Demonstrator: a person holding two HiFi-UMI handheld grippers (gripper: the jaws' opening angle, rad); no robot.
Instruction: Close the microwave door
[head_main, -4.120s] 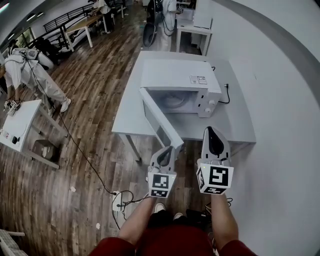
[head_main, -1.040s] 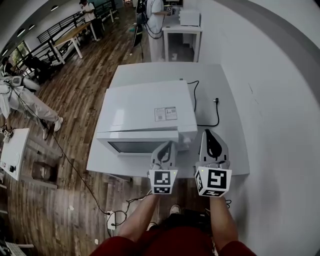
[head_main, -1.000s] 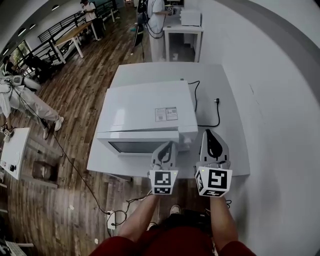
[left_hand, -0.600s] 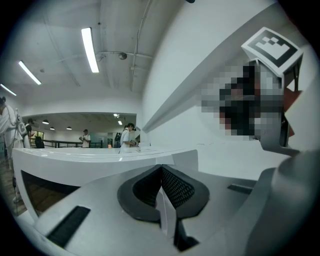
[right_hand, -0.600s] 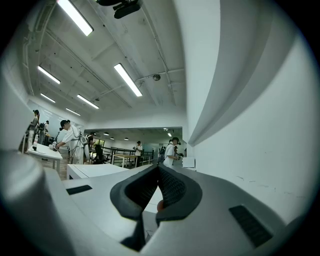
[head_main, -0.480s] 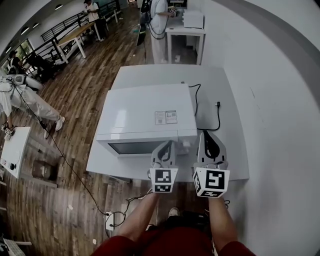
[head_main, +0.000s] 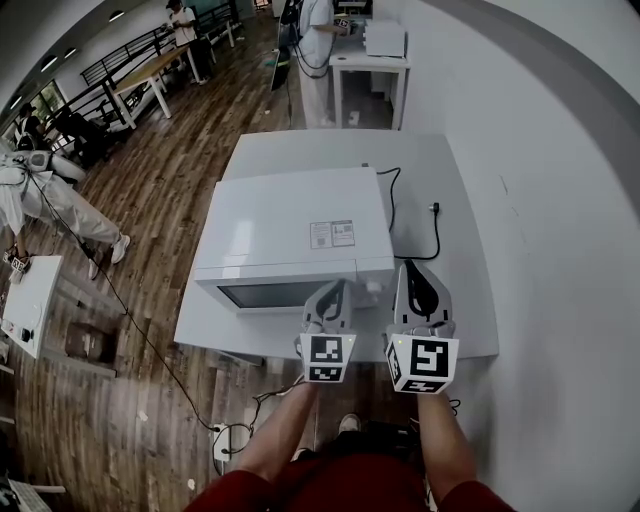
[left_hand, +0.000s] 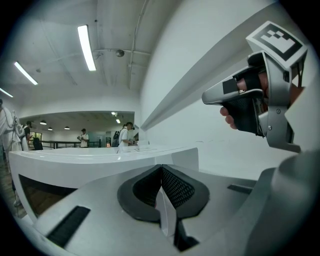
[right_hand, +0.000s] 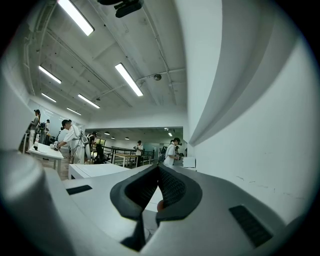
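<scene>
The white microwave (head_main: 290, 235) stands on a white table (head_main: 455, 200), and its dark-windowed door (head_main: 285, 294) lies flush with the front. My left gripper (head_main: 333, 292) hovers just in front of the door's right end, jaws pressed together with nothing between them. My right gripper (head_main: 411, 270) hangs right of the microwave's front corner, also shut and empty. In the left gripper view the closed jaws (left_hand: 161, 169) point past the microwave (left_hand: 100, 155), with the right gripper's handle (left_hand: 250, 100) above. In the right gripper view the pads (right_hand: 170, 187) meet.
A black power cord (head_main: 415, 232) curls over the table behind the microwave. A white wall (head_main: 560, 200) runs along the right. Left is wooden floor with a cable and power strip (head_main: 222, 440), a small white table (head_main: 25, 300), and several people further back.
About four seconds ago the microwave door stood swung open to the left; now it is shut. Over the last second the grippers and view have barely shifted.
</scene>
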